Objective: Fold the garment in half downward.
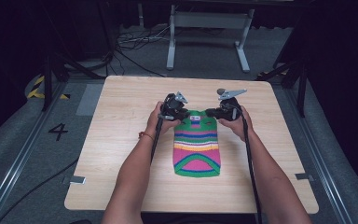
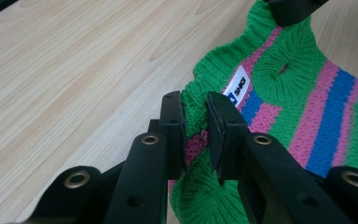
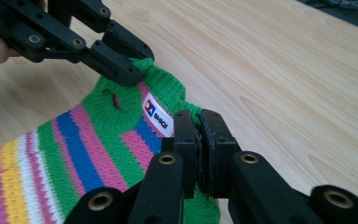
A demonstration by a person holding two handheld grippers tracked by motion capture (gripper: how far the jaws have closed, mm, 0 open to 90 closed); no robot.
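We see one striped green, pink and blue knitted garment (image 1: 196, 147) flat on the wooden worktop (image 1: 121, 140); left gripper (image 2: 196, 135) and right gripper (image 3: 199, 140) jaws each pinch its far green collar.

A pale, light-grained wooden tabletop with rounded corners (image 1: 121, 140) stands on a grey carpeted floor (image 1: 23, 140), flanked on both sides by long silver metal floor rails (image 1: 9, 177), with a black painted numeral 4 (image 1: 58, 131) on the carpet just beside the left one. Beyond the far edge, a grey metal frame with two upright legs and a crossbar (image 1: 209, 28) rises in front of dark black surroundings, near a tangle of black and white cables (image 1: 135, 44) lying on the floor. Yellow-and-black striped hazard tape (image 1: 37, 88) marks the carpet at far left by black stand legs (image 1: 49, 74), and small silver tape patches (image 1: 77, 179) sit at the near corners.
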